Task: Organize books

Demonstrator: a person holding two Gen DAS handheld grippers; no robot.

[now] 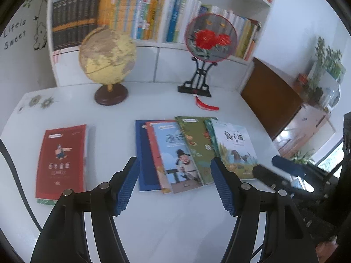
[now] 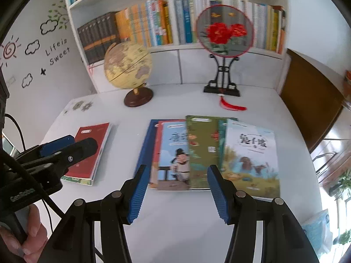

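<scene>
We hold both the left gripper [image 1: 175, 184] and right gripper [image 2: 177, 191] spread, grasping nothing. Ahead of our fingers the fanned books [image 2: 210, 153] overlap, so pinching one risks dragging its neighbours askew.

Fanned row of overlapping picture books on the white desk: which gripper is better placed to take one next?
Probably the right gripper: open and empty, aimed at the fanned row of picture books. The left gripper, also open, sits nearer the separate red paperback.

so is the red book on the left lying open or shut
Shut. The red book lies flat on the white table with its front cover up, pages closed along the right edge, apart from the fanned row of books.
</scene>
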